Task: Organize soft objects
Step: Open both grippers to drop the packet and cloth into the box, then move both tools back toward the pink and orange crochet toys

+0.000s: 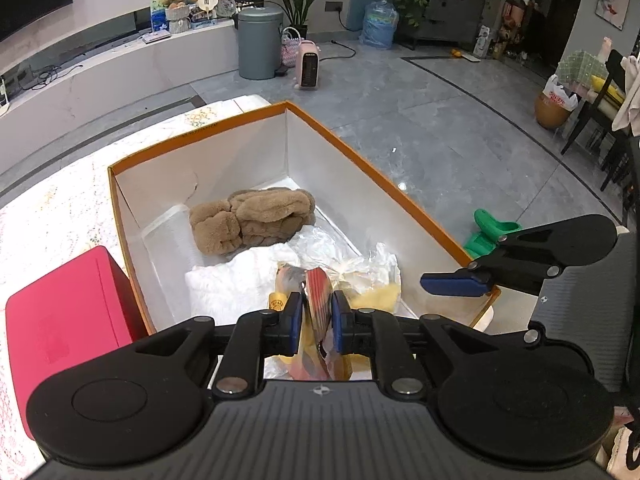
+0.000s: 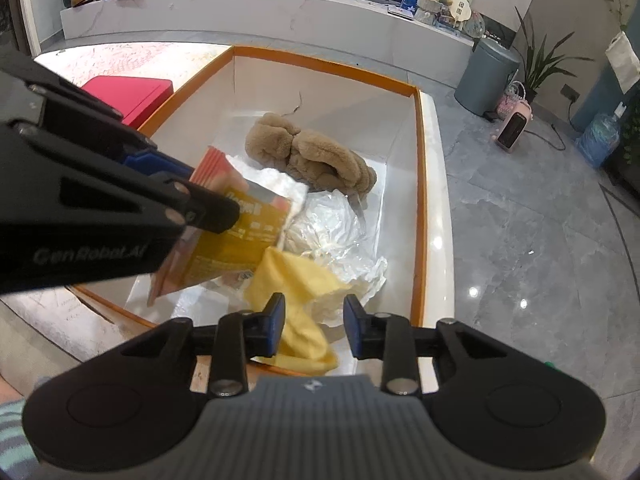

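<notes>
The orange-rimmed box [image 1: 384, 184] stands on the desk [image 1: 52, 208], its right long side running along the desk's edge. A red box [image 1: 68, 320] sits just beside its left wall.

Contents: a brown plush toy [image 1: 252, 220] lies toward the far end of the box floor; white cloth [image 1: 236, 280] and crinkled clear plastic [image 2: 332, 228] lie in the middle; a yellow cloth [image 2: 296, 300] lies at the near end, draped toward the near rim.

Left hand-held gripper [image 1: 316, 320]: its blue pads are narrowly set and clamped on a flat yellow-and-red packet [image 2: 236, 232], which hangs tilted over the near end of the box (not resting flat on the contents, as far as can be seen).

Right hand-held gripper [image 2: 314, 328]: jaws partly apart. The yellow cloth passes between them, lying against the left pad; the right pad stands clear of it.
</notes>
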{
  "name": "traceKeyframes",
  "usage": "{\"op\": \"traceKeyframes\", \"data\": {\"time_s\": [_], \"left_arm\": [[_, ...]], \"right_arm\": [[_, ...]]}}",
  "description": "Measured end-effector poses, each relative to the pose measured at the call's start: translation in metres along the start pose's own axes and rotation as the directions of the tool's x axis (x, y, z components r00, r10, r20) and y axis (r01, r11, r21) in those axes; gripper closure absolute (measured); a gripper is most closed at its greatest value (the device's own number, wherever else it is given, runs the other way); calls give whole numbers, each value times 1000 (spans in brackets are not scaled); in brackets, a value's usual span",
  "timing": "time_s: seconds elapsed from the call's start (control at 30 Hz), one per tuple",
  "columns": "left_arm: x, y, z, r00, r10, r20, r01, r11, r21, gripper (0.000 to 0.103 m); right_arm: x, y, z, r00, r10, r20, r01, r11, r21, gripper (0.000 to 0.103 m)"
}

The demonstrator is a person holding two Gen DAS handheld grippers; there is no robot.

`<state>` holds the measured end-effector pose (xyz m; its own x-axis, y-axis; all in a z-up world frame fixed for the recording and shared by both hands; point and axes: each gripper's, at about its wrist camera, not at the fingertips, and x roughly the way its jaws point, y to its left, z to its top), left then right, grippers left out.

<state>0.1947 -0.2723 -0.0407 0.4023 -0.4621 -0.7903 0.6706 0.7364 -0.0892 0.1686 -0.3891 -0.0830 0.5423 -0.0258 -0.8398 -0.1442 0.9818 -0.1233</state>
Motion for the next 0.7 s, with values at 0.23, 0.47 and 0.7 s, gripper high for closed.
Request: {"op": "traceKeyframes", "data": {"time_s": [0.23,0.47,0.7], "left_arm": [[-19,-2,0,999,-6,53,6,1000,5,49],[-47,8,-2,990,-35,138,42,998,-46,38],[-74,18,-12,977,6,213,6,998,-55,38]], "right_arm": [[-9,0,-1,999,-36,7,36,999,8,56],[-28,2,-5,996,-76,47,74,996,39,44],[-48,13,-7,985,-128,116,121,991,62,43]]}}
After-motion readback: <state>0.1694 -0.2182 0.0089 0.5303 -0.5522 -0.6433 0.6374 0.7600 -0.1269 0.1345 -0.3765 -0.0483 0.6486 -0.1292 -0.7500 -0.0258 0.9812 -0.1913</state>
